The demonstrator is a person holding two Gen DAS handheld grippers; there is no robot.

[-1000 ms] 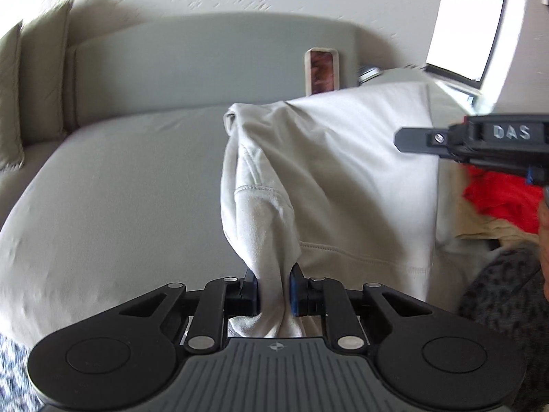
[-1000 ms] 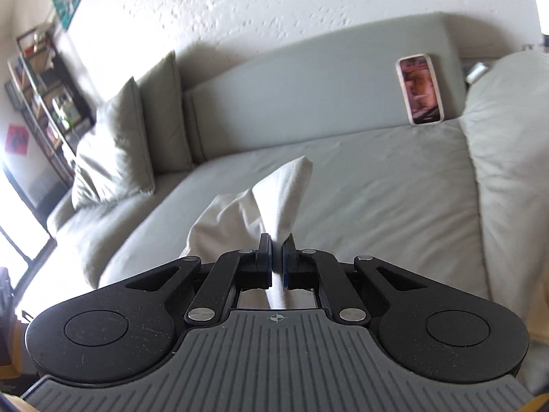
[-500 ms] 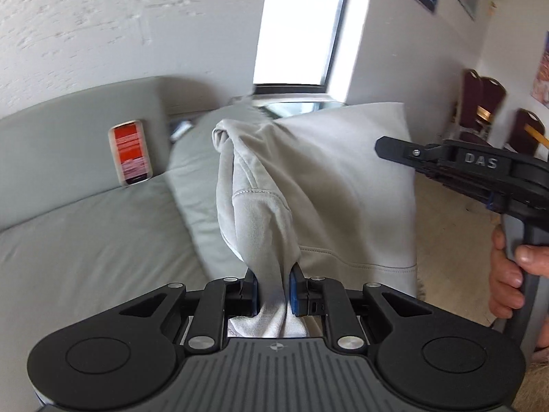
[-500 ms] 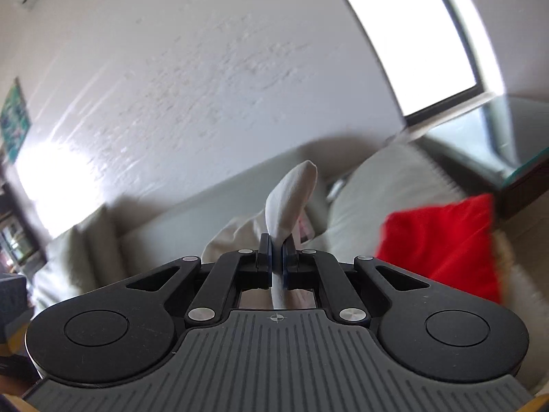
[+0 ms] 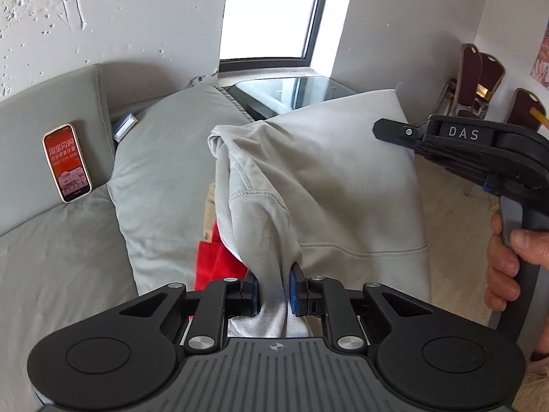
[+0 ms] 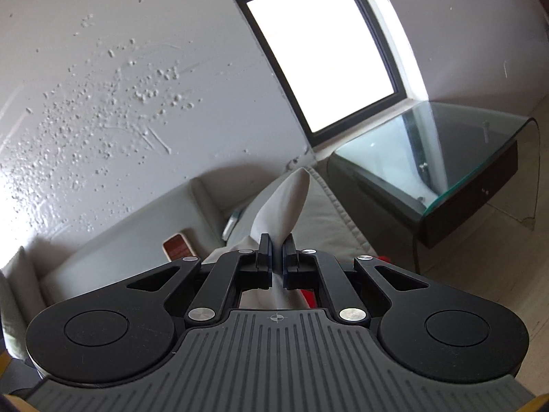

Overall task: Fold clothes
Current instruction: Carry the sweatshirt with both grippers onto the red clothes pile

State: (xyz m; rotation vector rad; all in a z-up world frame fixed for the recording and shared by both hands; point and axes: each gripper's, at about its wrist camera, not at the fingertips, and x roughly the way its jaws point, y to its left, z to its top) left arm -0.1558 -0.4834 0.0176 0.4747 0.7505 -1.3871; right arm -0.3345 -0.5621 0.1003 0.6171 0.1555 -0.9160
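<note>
A light grey sweatshirt (image 5: pixel 329 185) hangs in the air between both grippers, held up over the sofa's end. My left gripper (image 5: pixel 273 290) is shut on a bunched fold of it, and the cloth spreads away to the right. In the left wrist view the right gripper (image 5: pixel 379 127) shows from the side at the garment's far top corner, a hand (image 5: pixel 504 264) on its handle. My right gripper (image 6: pixel 277 257) is shut on a thin corner of the sweatshirt (image 6: pixel 284 202), which sticks up past the fingers. A red garment (image 5: pixel 216 261) lies below the sweatshirt.
A grey sofa (image 5: pixel 51 257) with a thick armrest cushion (image 5: pixel 164 158) fills the left. A phone (image 5: pixel 67 163) leans on the backrest. A glass side table (image 6: pixel 446 164) stands under the window (image 6: pixel 319 48). Dark red chairs (image 5: pixel 480 82) stand by the far wall.
Both grippers swung to the right with the sweatshirt, from over the sofa seat toward the armrest, window and glass table. The red garment came under the sweatshirt. Both grips held.
</note>
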